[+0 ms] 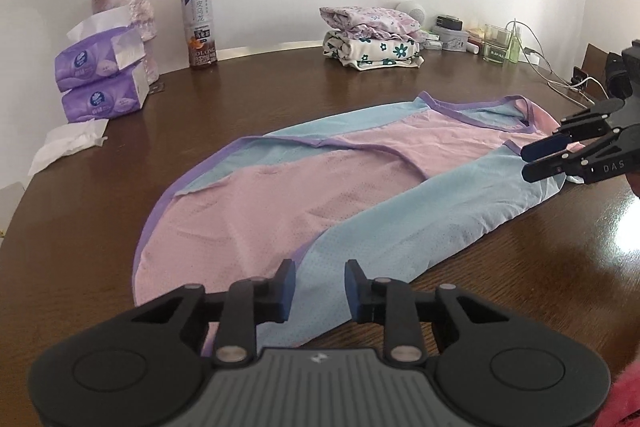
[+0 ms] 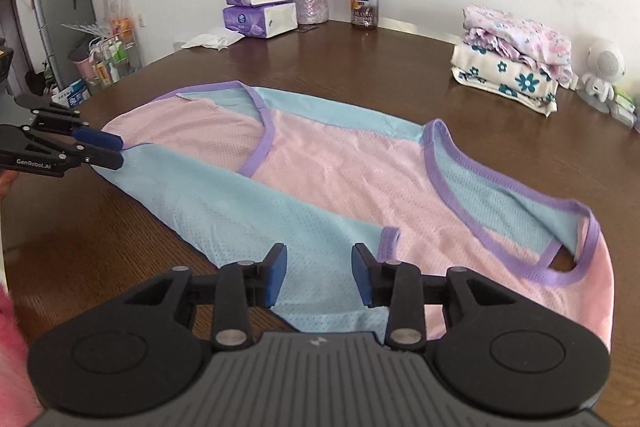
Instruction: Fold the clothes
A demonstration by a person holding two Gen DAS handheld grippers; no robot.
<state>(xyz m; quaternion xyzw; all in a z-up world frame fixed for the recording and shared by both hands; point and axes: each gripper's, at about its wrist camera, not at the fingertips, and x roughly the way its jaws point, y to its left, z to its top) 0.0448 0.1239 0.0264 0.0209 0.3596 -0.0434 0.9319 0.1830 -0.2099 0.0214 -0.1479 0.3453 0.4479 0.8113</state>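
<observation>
Dark wooden table (image 1: pixel 100 211) bears a thin mesh garment (image 1: pixel 304 195) (soft, light, floppy). Left gripper (image 1: pixel 320 287) and right gripper (image 2: pixel 319 273) gape empty; its near hem, between both jaws, suits pinching.

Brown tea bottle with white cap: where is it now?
The brown tea bottle with white cap stands upright at the table's far edge by the wall, right of the lavender flower vase, left of the folded floral clothes stack.

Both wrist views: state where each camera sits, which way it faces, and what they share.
Left wrist: behind the open left hand-held gripper, at one end of the garment, facing along it.
Right wrist: behind the open right hand-held gripper, at the garment's neckline end.
Shared: garment, bottle, folded pile, each other's gripper.
</observation>
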